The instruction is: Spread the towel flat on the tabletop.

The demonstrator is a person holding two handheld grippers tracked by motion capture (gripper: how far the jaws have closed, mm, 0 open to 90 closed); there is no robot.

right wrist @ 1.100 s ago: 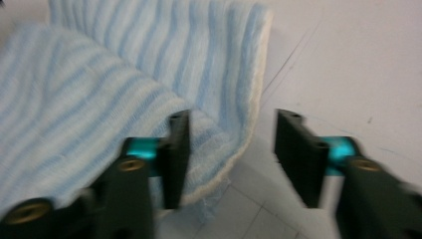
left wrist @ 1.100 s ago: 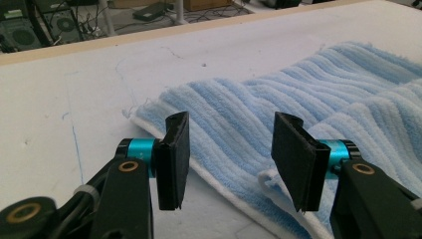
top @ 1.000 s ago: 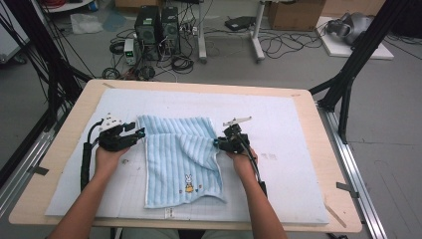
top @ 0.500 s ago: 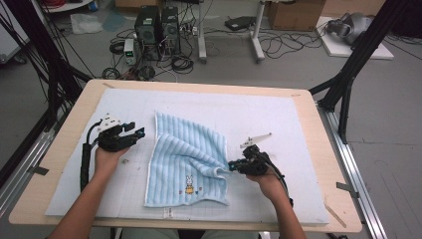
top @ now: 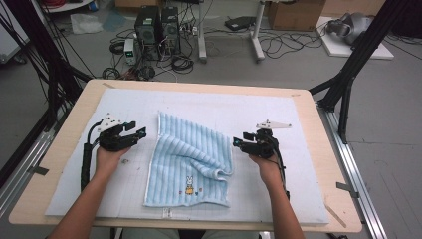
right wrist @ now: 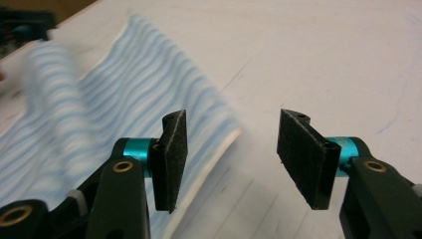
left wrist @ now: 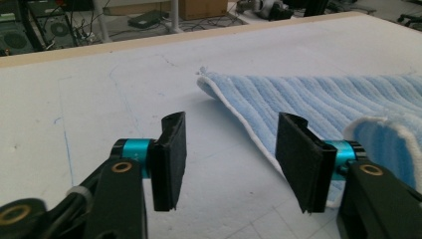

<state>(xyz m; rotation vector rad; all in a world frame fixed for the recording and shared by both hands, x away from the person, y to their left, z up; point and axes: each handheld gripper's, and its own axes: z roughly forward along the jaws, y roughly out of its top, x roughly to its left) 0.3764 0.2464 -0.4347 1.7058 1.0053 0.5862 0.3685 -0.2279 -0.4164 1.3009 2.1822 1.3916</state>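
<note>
The towel (top: 191,162) lies in the middle of the white mat (top: 298,129), half folded: its far right corner has been brought over toward the near side, leaving a loose, rounded flap (top: 215,169) just above the small rabbit print. The right gripper (top: 242,144) sits just right of the towel's right edge; its jaws have just been opening and now stand wide with nothing between them, the cloth edge lying beside the left pad in the right gripper view. The left gripper (top: 141,133) rests just left of the towel, jaws wide and empty too, with the towel's far left corner (left wrist: 205,79) a little beyond them.

The fold looks uneven, so the step in hand is probably to tidy it. To do that well:
1. Take 1 layer only at a corner, pinching the white hem rather than the bulk.
2. Keep the other gripper low on the cloth to stop it sliding on the mat.
3. Lay the flap flat, edges lined up, before letting go.
</note>
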